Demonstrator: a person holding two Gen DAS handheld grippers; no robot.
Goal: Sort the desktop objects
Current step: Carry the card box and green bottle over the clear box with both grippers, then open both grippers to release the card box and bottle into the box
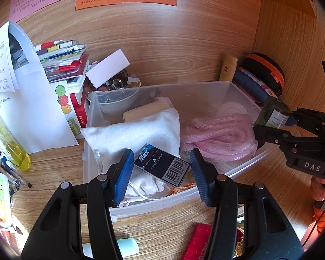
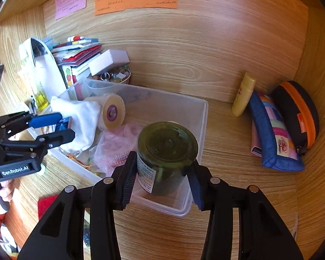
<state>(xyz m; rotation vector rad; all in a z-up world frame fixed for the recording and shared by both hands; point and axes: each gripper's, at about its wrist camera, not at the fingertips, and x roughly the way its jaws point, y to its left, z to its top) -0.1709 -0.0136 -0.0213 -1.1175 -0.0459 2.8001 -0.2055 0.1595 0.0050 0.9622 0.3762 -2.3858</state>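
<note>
The left tool (image 1: 161, 164) pinches a small dark blue box (image 1: 162, 165) marked "Max" with a barcode, its blue pads (image 1: 124, 174) pressed on the box's two short ends; the box hangs over the near left part of a clear plastic bin (image 1: 205, 91) that stands on the wooden desk (image 1: 54, 169). The right tool (image 2: 162, 173) pinches a dark green glass jar (image 2: 166, 151) with a white label, jar bottom facing the camera, held over the near right corner of the same bin. Inside the bin lie a white cloth pouch (image 1: 136, 134) under the blue box, a bundle of pink cord (image 1: 221, 136) in a clear bag to its right, a beige roll of tape (image 2: 112, 111) further back, and a white bowl (image 1: 119, 104) at the far left corner. Left of the bin stand a folded white paper (image 1: 32, 108), a stack of booklets (image 1: 62, 65) and a bottle of yellow liquid (image 1: 15, 149). To the right of the bin, against the far wall, stand a yellow tube (image 2: 243, 94), a blue patchwork pouch (image 2: 275, 134) and a black case with orange zip (image 2: 299, 112). Orange (image 2: 136, 0) and pink (image 2: 70, 0) notes are stuck on the back panel. A red item (image 1: 198, 240) lies on the desk near the left tool.
</note>
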